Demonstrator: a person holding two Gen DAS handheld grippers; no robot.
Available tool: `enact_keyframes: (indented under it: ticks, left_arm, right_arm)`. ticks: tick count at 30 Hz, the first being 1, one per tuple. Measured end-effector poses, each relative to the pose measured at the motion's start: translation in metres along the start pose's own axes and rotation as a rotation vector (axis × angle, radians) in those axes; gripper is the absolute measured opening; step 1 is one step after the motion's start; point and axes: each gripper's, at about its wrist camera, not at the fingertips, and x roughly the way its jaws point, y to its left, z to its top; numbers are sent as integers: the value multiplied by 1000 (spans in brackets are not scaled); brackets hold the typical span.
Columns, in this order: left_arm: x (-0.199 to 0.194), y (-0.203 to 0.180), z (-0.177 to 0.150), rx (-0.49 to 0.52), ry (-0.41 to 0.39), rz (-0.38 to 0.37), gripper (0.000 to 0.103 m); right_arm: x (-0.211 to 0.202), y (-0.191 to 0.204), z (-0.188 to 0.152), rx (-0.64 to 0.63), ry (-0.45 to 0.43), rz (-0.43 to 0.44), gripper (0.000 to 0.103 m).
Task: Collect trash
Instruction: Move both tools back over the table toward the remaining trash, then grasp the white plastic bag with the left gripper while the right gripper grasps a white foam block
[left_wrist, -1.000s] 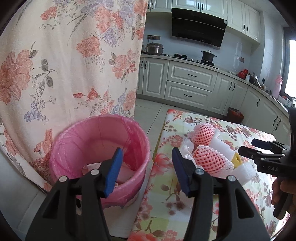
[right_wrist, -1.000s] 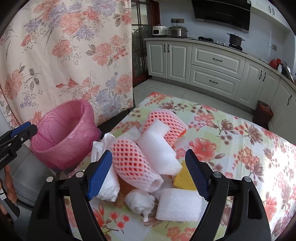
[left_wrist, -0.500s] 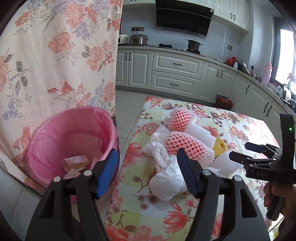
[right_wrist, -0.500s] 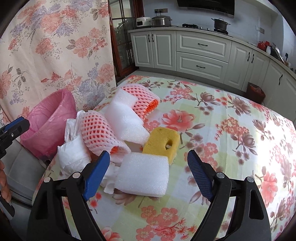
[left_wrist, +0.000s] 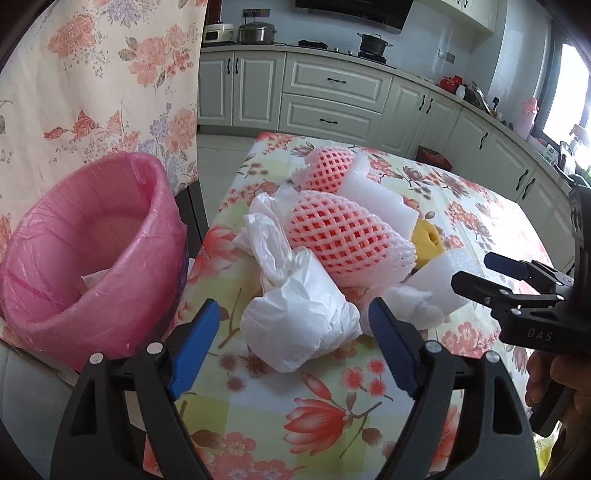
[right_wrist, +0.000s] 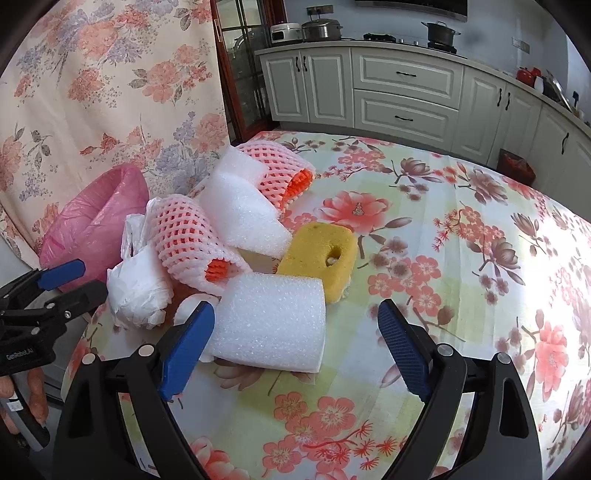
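Hovering with both pairs of fingers spreading and empty, you risk your left gripper (left_wrist: 293, 341) snagging only loose plastic bag (left_wrist: 295, 325), scattering the pile, lower centre.

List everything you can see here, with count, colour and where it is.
bin: 1, pink-lined, beside table's left edge
plastic bag: 1, white, pile's near left
foam nets: 2, pink, in the pile
foam pieces: 2 clear, white; one nearest right gripper
sponge: 1, yellow, right of pile
tablecloth: 1, floral, covering table
left gripper: blue fingers opening, nothing held
right gripper: blue fingers opening, nothing held
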Motion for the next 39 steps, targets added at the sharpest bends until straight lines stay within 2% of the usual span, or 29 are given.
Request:
enact_keyframes:
  ticks: [15, 17, 19, 20, 25, 26, 29, 39]
  left_arm:
    - [33, -5, -8, 12, 78, 2, 78]
    - [36, -6, -9, 19, 90, 0, 68]
    - [39, -6, -8, 20, 98, -6, 62]
    - [41, -7, -9, 24, 103, -7, 56]
    - [41, -6, -10, 27, 106, -16, 42]
    - [40, -6, -10, 29, 105, -18, 40]
    - [36, -6, -10, 27, 100, -19, 37]
    - [6, -4, -8, 25, 55, -19, 35]
  right_arm:
    - [-1, 6, -5, -14, 4, 17, 84]
    - [0, 6, -5, -14, 4, 19, 84]
    - [2, 6, -6, -18, 2, 20, 84]
    - [3, 6, -6, -18, 5, 14, 84]
    - [11, 3, -8, -11, 25, 3, 84]
    - [11, 3, -9, -12, 28, 4, 80]
    - [11, 2, -9, -15, 38, 18, 61]
    - [-6, -1, -14, -16, 15, 10, 60]
